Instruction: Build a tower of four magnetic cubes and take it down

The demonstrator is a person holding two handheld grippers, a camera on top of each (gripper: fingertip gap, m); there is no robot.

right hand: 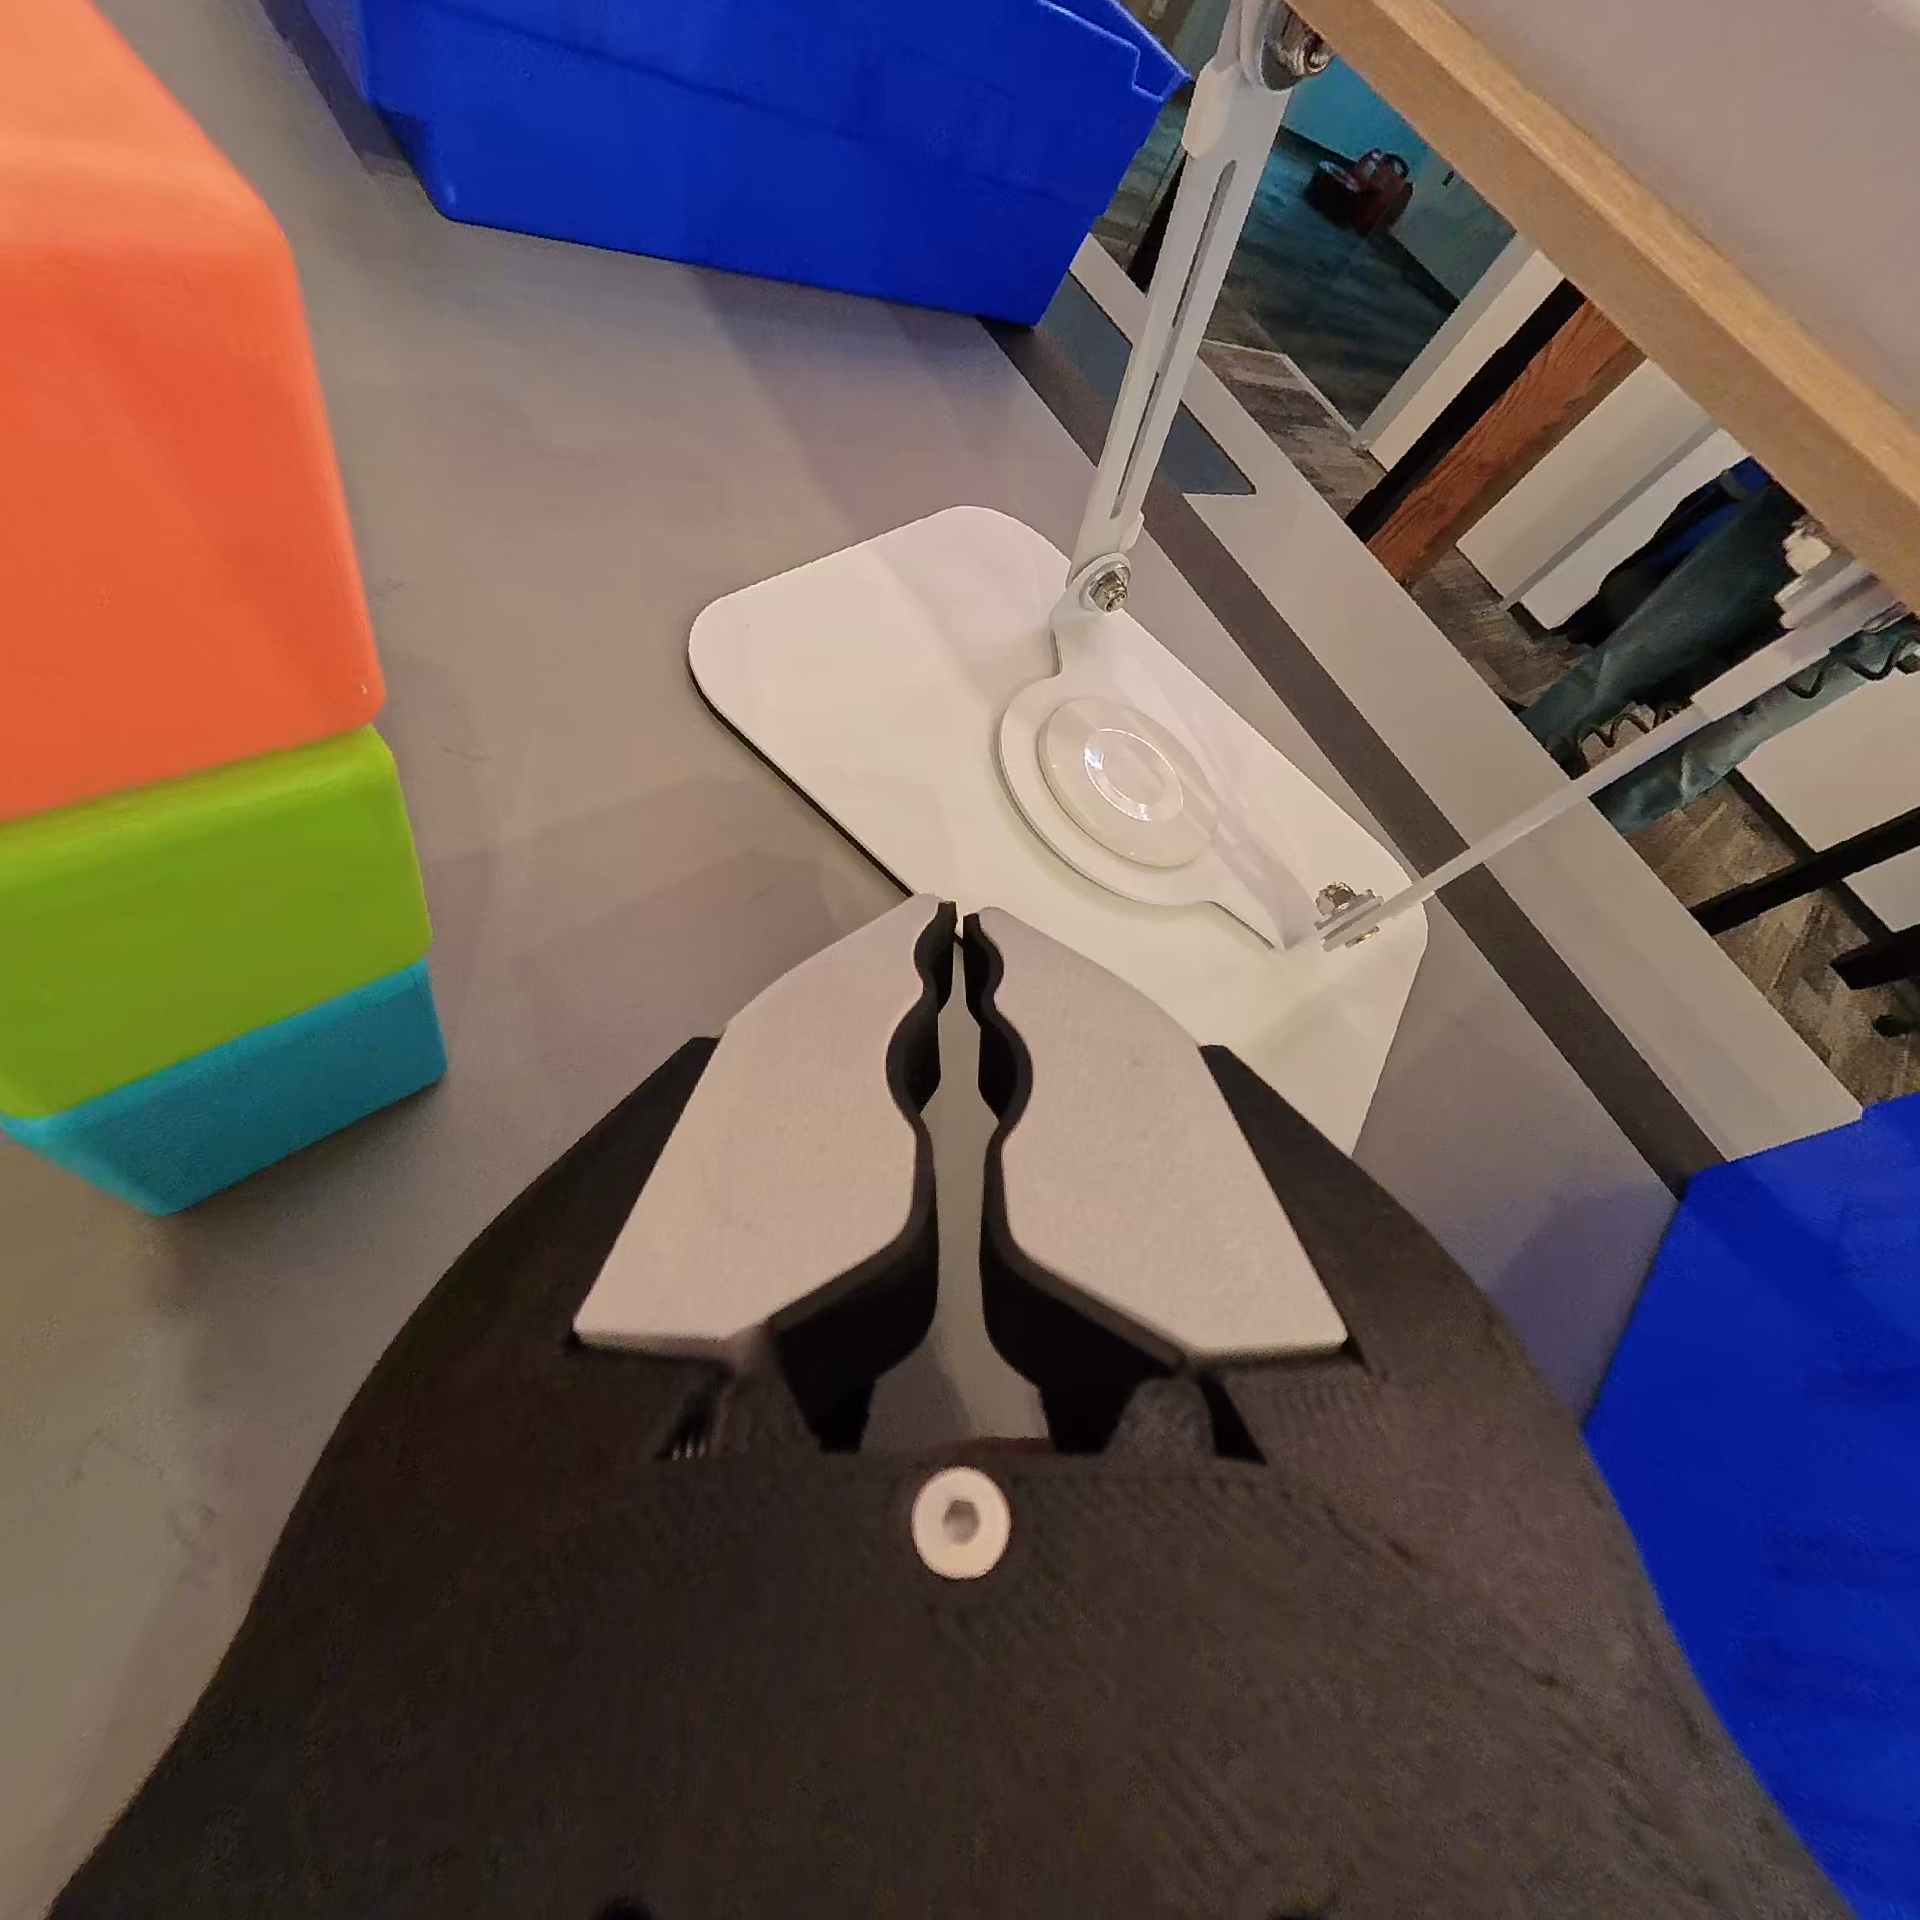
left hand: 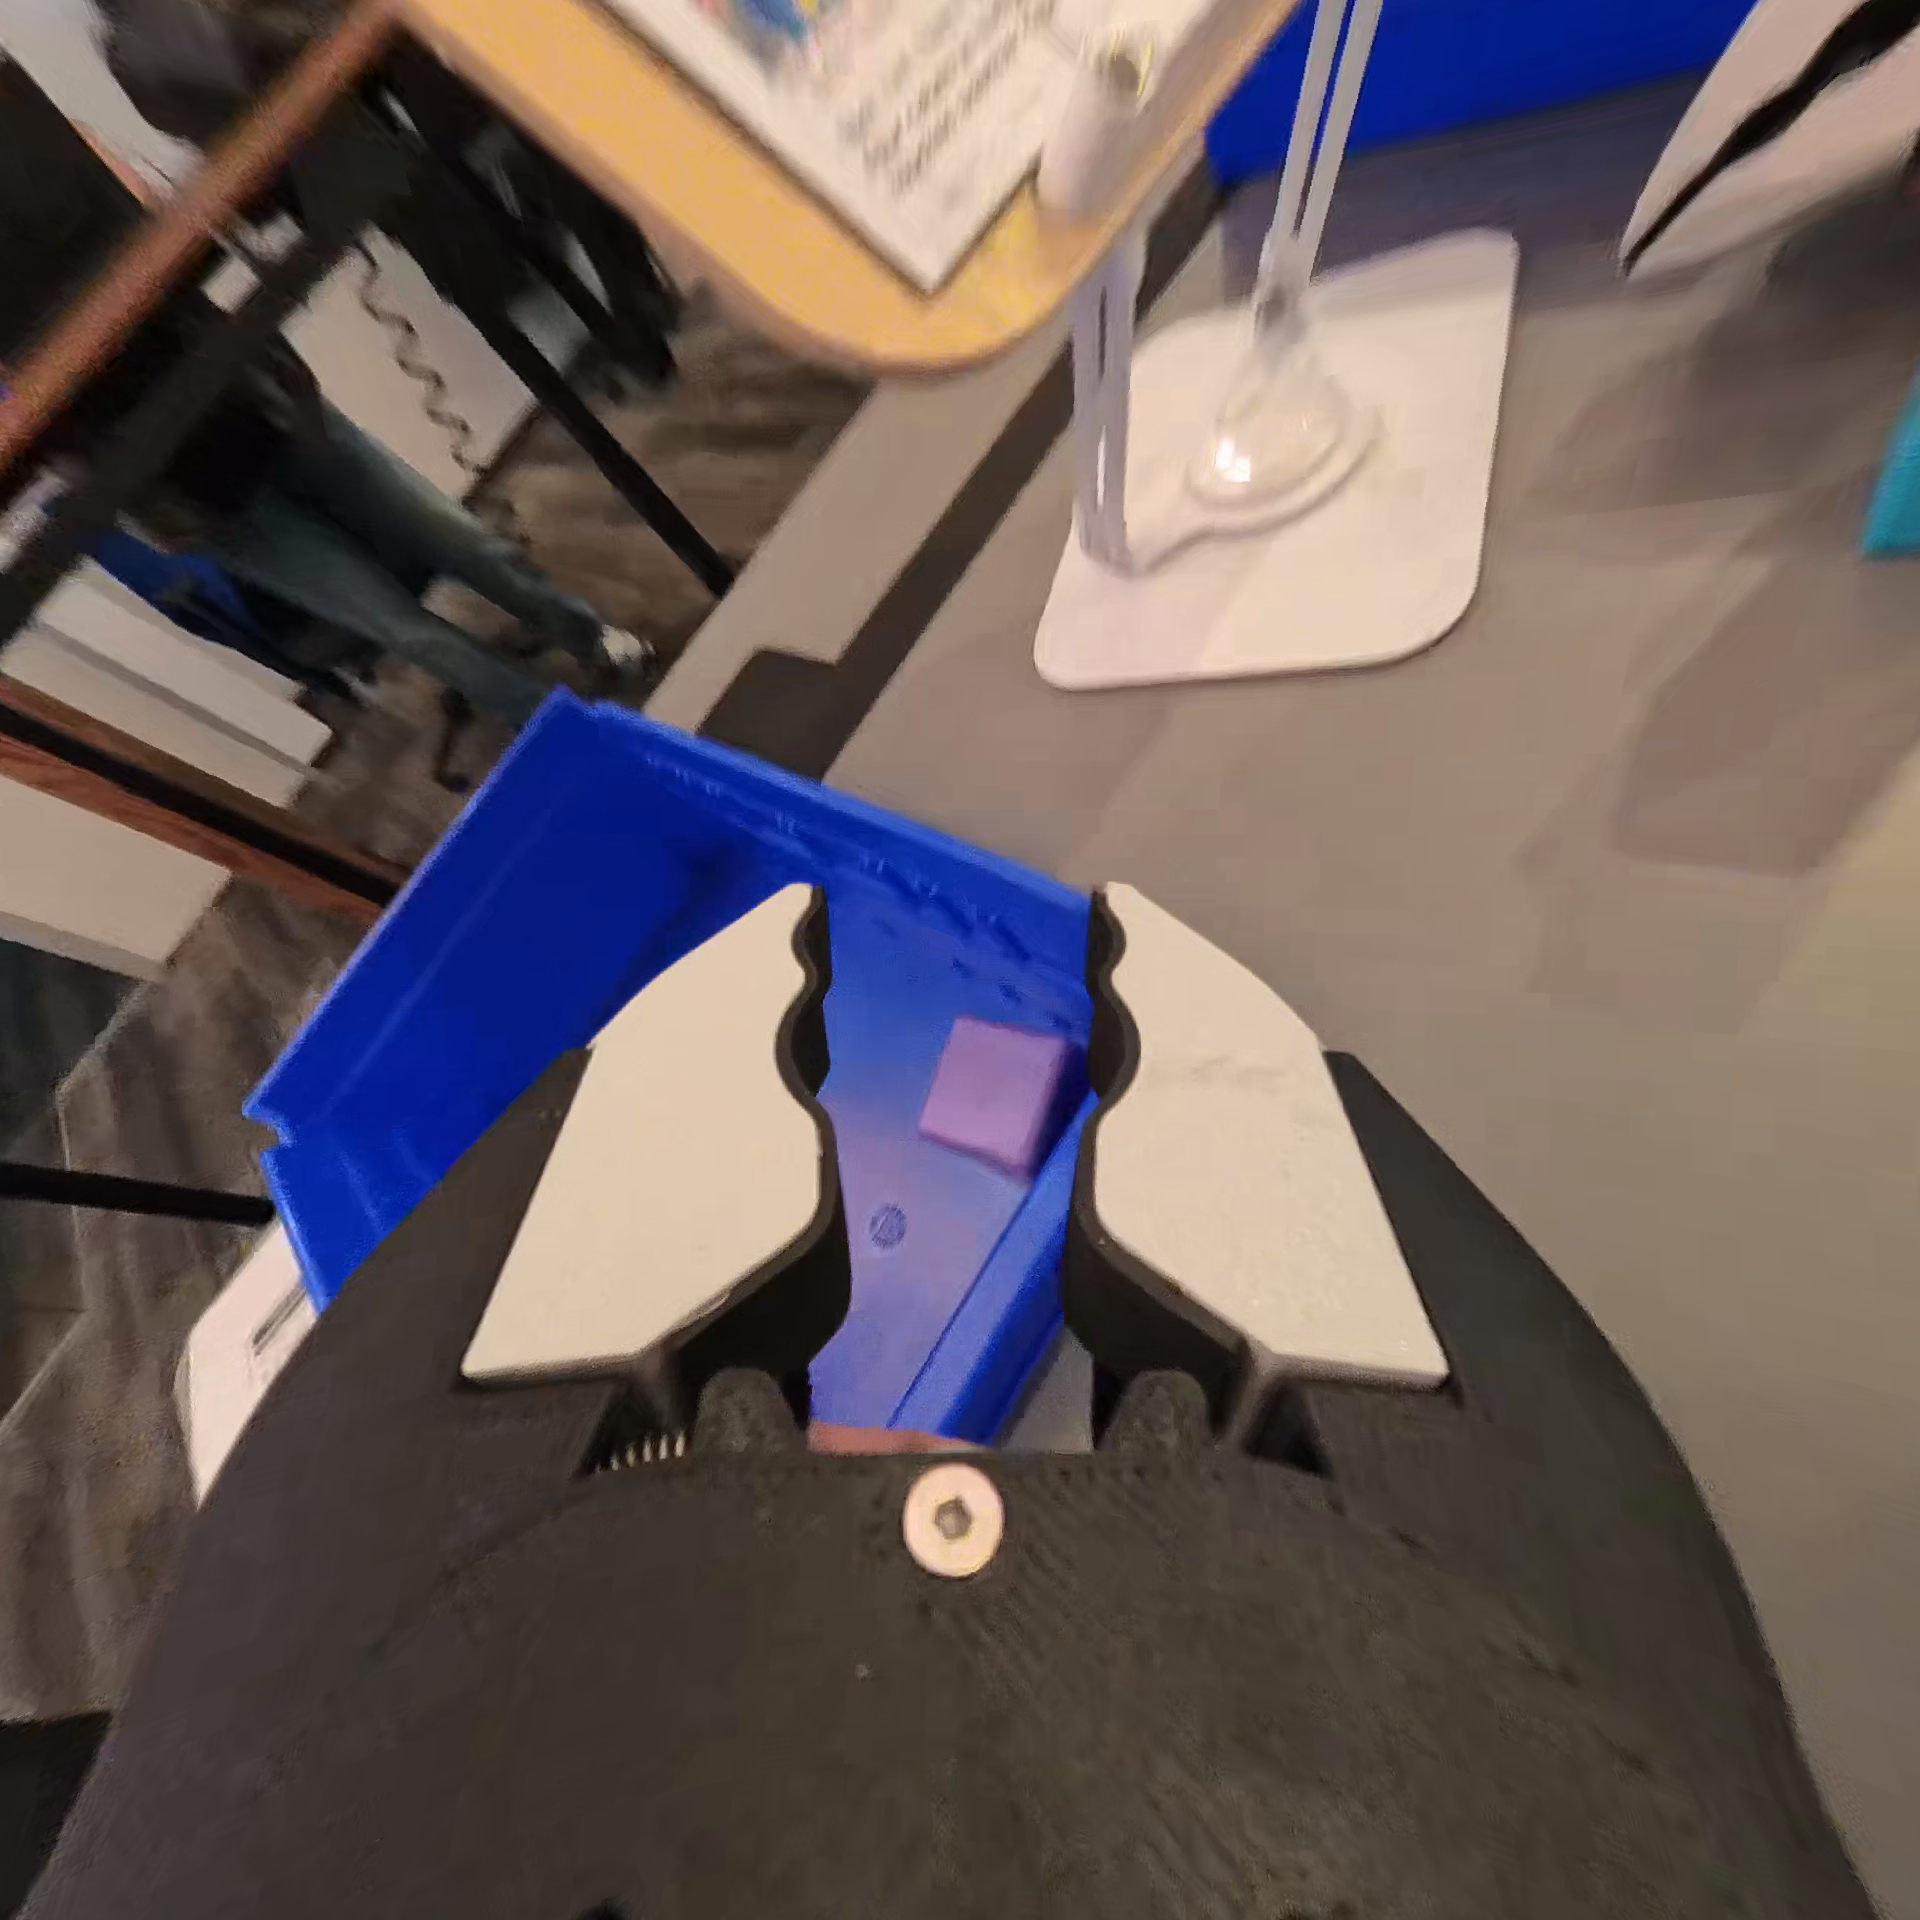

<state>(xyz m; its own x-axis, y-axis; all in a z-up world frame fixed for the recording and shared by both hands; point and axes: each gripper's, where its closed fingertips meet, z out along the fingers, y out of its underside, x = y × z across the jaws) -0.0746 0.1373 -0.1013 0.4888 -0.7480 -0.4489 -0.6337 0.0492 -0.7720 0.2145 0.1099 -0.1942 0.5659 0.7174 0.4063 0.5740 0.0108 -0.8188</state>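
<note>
In the left wrist view my left gripper [left hand: 954,914] is open and empty, hovering over a blue bin [left hand: 499,997]. A purple cube [left hand: 992,1091] lies on the bin floor, between and beyond the fingertips. In the right wrist view a stack of three cubes stands on the grey table at the left: orange [right hand: 145,416] on top, green [right hand: 197,894] in the middle, teal [right hand: 239,1101] at the bottom. My right gripper [right hand: 958,920] is shut and empty, to the right of the stack and apart from it.
A white stand base [right hand: 883,707] with a slanted arm sits ahead of the right gripper; it also shows in the left wrist view [left hand: 1299,520]. Blue bins stand at the back [right hand: 727,135] and at the right [right hand: 1787,1455]. A wooden table [left hand: 727,187] lies beyond. Left tips to right tips: about 30 cm. From my left tips it is roughly 11 cm to the purple cube [left hand: 992,1091]; from my right, 30 cm.
</note>
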